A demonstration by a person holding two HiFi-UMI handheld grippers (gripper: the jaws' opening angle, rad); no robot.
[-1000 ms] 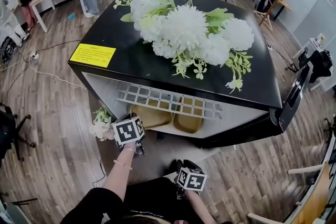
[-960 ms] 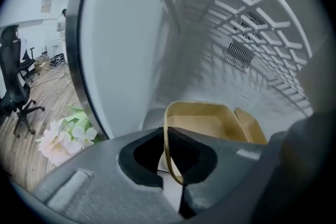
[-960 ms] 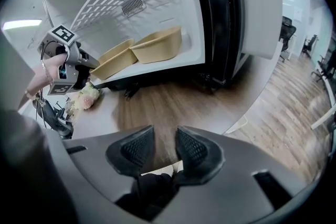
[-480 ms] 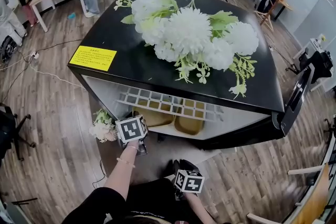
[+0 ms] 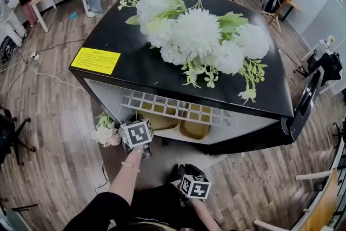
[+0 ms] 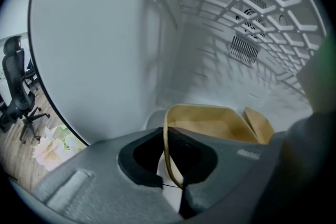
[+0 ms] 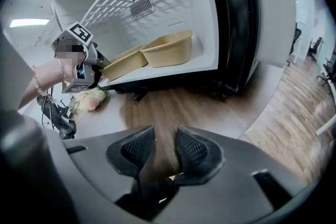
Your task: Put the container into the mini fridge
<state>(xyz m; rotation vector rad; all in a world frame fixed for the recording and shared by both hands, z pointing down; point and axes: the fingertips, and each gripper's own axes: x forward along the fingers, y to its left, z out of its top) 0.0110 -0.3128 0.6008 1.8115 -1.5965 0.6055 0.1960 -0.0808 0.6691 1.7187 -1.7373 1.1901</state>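
Observation:
The black mini fridge [image 5: 124, 70] stands open, its door [image 5: 304, 103] swung to the right. Two tan containers lie side by side on its white floor under a wire shelf [image 5: 173, 105]. My left gripper [image 5: 144, 140] is at the opening's left side, shut on the thin rim of the left container [image 6: 210, 123]. The other container [image 6: 260, 124] sits just to its right. In the right gripper view both containers [image 7: 125, 63] [image 7: 169, 49] show inside the fridge. My right gripper [image 7: 164, 147] hangs lower, over the wood floor, open with nothing between its pads.
A big bunch of white flowers [image 5: 200, 35] lies on the fridge top. A small bunch of flowers [image 5: 105, 130] lies on the floor left of the opening. Tables, office chairs and people stand far behind. A cable runs over the floor at left.

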